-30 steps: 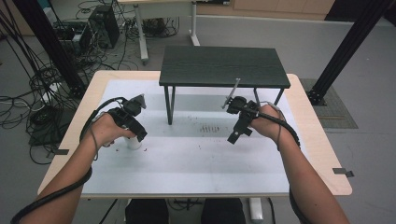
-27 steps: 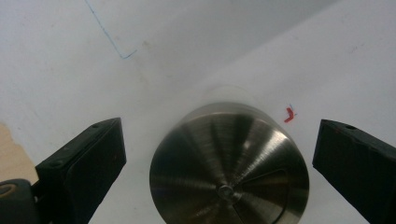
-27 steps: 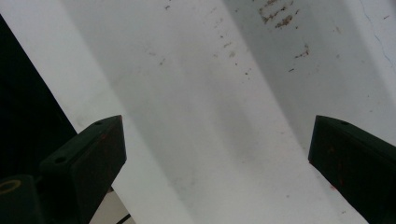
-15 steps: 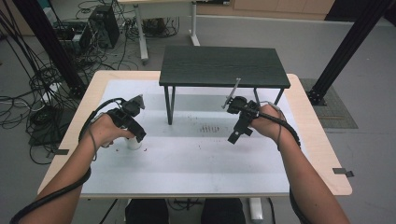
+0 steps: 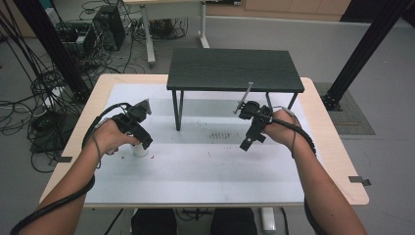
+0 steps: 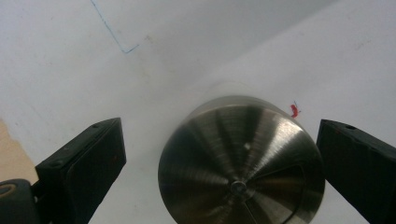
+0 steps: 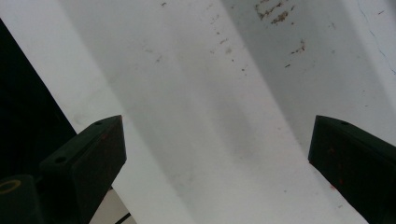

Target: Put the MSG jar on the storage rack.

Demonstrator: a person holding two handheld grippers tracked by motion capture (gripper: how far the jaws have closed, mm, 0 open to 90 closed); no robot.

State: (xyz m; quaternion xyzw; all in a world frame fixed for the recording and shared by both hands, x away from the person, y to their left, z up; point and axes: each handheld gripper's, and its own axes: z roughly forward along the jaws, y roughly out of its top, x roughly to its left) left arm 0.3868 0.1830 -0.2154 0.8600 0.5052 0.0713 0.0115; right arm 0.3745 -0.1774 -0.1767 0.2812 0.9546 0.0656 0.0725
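White mat (image 5: 205,171) on wood table (image 5: 337,161) — both claws released, left claw (image 6: 219,158) astride steel cup (image 6: 240,163).

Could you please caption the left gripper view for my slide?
Open left gripper straddling a steel-topped white cup on the white table.

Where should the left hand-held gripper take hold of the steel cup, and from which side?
Across its round side wall, from straight above: the steel cup stands on the mat, and the left hand-held gripper already has open jaws on either side of it.
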